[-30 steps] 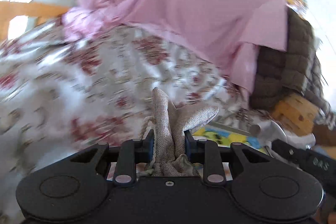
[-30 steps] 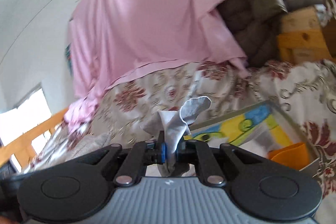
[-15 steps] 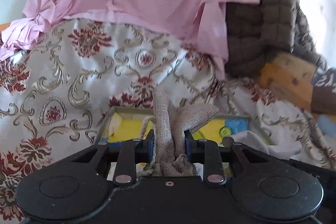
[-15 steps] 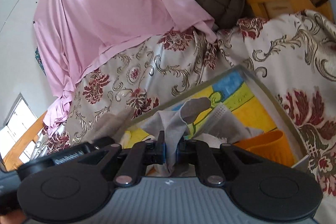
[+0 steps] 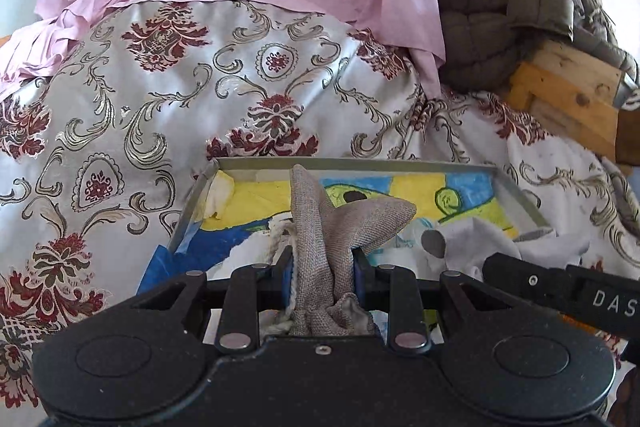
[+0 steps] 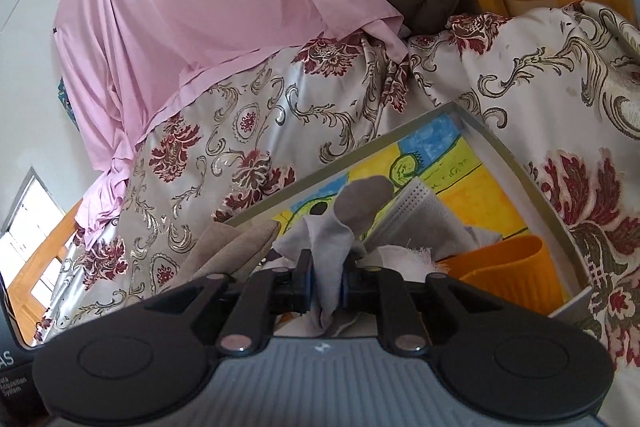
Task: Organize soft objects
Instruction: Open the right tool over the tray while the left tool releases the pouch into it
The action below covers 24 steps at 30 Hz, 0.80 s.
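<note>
Both grippers [image 5: 323, 269] [image 6: 325, 279] now over shallow painted tray [image 5: 360, 163]

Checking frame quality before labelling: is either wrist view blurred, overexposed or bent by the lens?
Left wrist view: sharp; the grey woven cloth pouch shows its weave; the upper right corner is blown out white. Right wrist view: sharp too; the bright window at lower left is washed out; fisheye distortion curves the grey-rimmed box with a painted bottom.
</note>
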Tool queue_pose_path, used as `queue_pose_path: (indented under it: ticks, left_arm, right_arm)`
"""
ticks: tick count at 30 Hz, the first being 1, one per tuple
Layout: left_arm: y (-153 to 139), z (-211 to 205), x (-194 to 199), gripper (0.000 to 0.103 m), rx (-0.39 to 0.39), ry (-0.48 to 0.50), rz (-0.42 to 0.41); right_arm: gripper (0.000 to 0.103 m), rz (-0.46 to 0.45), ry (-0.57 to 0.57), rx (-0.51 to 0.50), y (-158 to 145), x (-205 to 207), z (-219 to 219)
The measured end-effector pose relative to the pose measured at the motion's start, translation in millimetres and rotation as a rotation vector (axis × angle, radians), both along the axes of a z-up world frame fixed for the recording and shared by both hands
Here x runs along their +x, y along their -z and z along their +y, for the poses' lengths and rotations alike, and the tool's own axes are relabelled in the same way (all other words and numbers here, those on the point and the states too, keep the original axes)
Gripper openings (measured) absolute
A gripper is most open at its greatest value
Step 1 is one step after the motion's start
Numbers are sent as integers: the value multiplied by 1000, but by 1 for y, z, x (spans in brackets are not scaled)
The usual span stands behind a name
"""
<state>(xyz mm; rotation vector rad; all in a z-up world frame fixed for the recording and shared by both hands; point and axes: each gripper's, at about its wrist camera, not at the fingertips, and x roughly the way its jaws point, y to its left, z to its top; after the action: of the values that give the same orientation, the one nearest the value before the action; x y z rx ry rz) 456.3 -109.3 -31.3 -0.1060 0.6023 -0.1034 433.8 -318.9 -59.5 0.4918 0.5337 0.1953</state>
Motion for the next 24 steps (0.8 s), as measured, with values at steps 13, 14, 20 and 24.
queue_pose_path:
  ticks: [13,14,20,24]
  left_arm:
    - [2,0,0,34,-12,10,13]
    - [2,1,1,35,-22,6,18]
    - [2,3,0,39,-34,-2,23]
    - [2,6,-2,44,-67,-15,40]
  right_arm:
    - [24,12,11,6,1,0,-2]
    - [25,11,11,7,1,0,-3]
    - [38,10,14,17,0,0,-4]
    - [54,0,18,37,-1,-2,-7]
